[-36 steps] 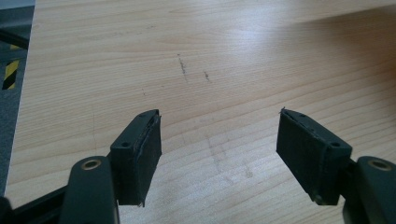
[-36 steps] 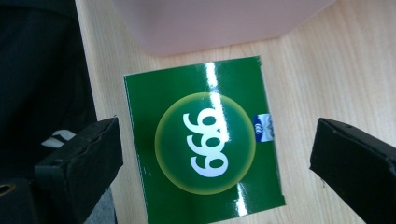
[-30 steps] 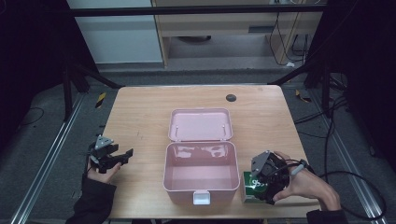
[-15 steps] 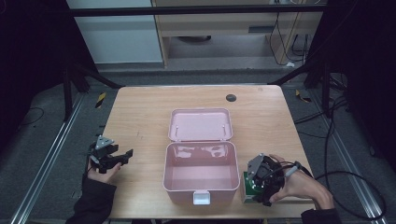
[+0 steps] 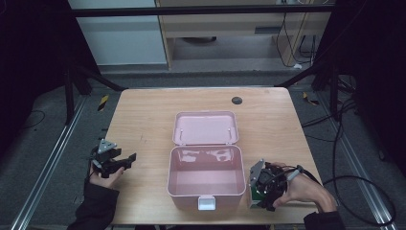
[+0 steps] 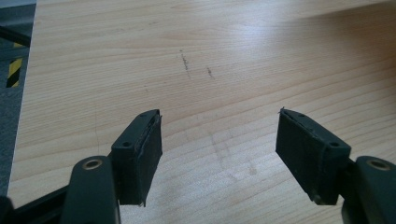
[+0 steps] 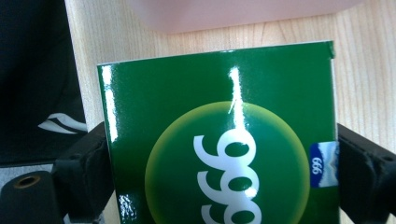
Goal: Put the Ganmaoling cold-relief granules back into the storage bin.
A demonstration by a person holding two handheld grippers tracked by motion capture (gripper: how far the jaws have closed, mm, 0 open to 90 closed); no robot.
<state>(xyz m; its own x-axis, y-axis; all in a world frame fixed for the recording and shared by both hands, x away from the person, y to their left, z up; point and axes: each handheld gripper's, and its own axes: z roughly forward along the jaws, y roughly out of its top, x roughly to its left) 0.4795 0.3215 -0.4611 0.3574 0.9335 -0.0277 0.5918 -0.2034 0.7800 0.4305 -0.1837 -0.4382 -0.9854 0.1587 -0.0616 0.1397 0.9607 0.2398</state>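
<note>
An open pink box stands mid-table with its lid lying back flat; its inside looks bare. My right gripper is shut on a green carton at the box's front right corner, just above the table near the front edge. In the right gripper view the glossy green carton with white "999" print sits between both jaws of the right gripper, and the pink box's wall is just beyond. My left gripper hovers at the table's left edge. There the left gripper is open over bare wood.
A small black round disc lies at the table's far right. The right gripper's cable loops off the right edge onto the floor. Metal rails run along both sides of the table.
My right gripper has shifted a little left and toward the front edge with the green carton, closer to the pink box's corner. The left gripper has stayed put.
</note>
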